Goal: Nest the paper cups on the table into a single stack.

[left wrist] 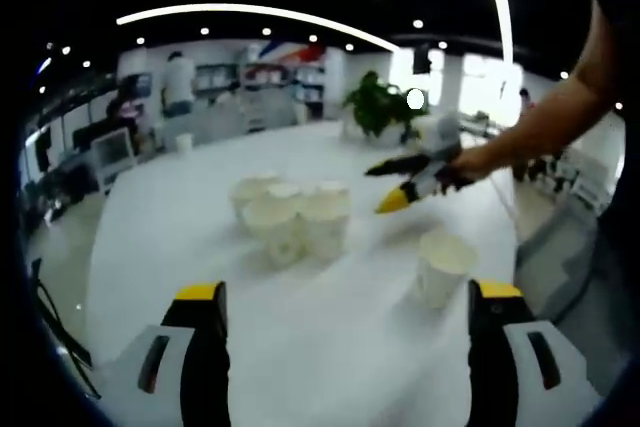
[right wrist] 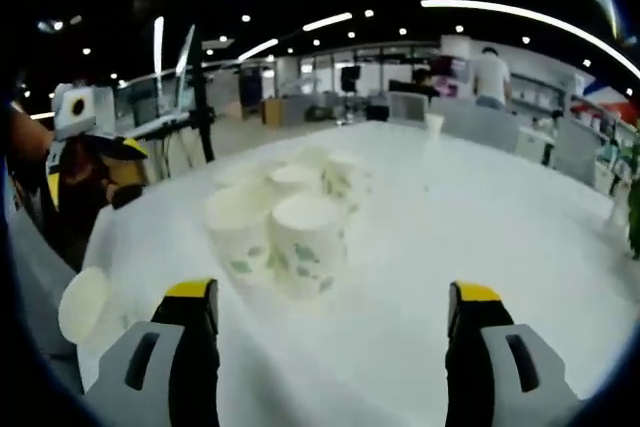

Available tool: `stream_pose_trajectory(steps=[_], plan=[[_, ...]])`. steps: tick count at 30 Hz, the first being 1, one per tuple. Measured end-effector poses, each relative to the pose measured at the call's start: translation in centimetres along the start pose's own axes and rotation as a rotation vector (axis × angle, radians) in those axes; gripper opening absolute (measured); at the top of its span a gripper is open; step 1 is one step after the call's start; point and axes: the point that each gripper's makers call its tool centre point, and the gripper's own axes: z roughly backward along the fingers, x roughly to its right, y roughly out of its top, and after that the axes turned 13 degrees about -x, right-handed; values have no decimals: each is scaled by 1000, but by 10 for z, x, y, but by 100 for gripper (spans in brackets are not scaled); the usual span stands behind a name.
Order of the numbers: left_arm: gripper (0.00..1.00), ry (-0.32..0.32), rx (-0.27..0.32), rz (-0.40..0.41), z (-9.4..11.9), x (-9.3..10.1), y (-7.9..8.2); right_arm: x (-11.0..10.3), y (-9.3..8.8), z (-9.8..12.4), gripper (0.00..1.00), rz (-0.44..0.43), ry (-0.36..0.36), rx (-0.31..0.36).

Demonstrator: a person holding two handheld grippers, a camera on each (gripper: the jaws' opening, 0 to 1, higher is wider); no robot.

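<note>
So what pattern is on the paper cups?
White with green leaf prints, clearest in the right gripper view on the nearest paper cups.

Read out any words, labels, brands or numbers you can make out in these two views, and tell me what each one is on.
No readable text in either view.
White paper cups: a green leaf-like print, no lettering that can be made out.
Lone white paper cup: no print can be made out.
Red and blue band on the far wall: too blurred to read.
Yellow-tipped grippers: no markings visible.
</note>
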Motion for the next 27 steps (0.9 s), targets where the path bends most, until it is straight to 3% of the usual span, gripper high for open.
stream_pose_trajectory(steps=[7,18,22,27], plan=[[98,14,-8,2,7,-3,-6,-1,4,-12,94,-5,5,-15],[98,25,-4,-8,9,-8,-3,3,10,-28,86,6,9,-12],[98,33,-14,-66,8,-10,-4,2,12,-33,85,14,8,-23],[97,32,-16,-55,8,-11,-4,1,12,-41,79,25,14,-29]])
